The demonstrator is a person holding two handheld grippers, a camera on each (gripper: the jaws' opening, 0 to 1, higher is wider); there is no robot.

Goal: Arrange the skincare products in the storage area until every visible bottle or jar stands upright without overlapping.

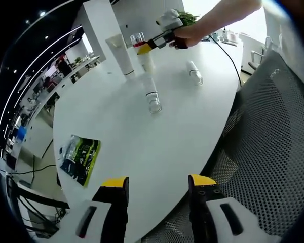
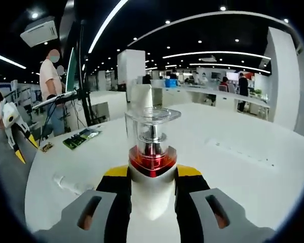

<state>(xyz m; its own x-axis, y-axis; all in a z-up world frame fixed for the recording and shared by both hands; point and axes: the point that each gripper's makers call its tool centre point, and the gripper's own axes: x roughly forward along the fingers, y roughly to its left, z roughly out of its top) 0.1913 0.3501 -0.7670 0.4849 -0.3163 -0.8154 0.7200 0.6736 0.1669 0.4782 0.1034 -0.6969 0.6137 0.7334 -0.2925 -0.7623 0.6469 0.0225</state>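
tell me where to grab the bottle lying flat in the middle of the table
Grip the lying bottle across its white body, near the middle, fingers straddling it from above. It lies flat, clear cap toward the left gripper, which is open and near the table edge. Probably avoid the smooth cap, which looks likelier to slip.

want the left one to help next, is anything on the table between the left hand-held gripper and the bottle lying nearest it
Nothing visible. The left hand-held gripper hangs open over the near table edge, and bare white surface runs up to the lying bottle. The green packet sits off to the left, clear of that line.
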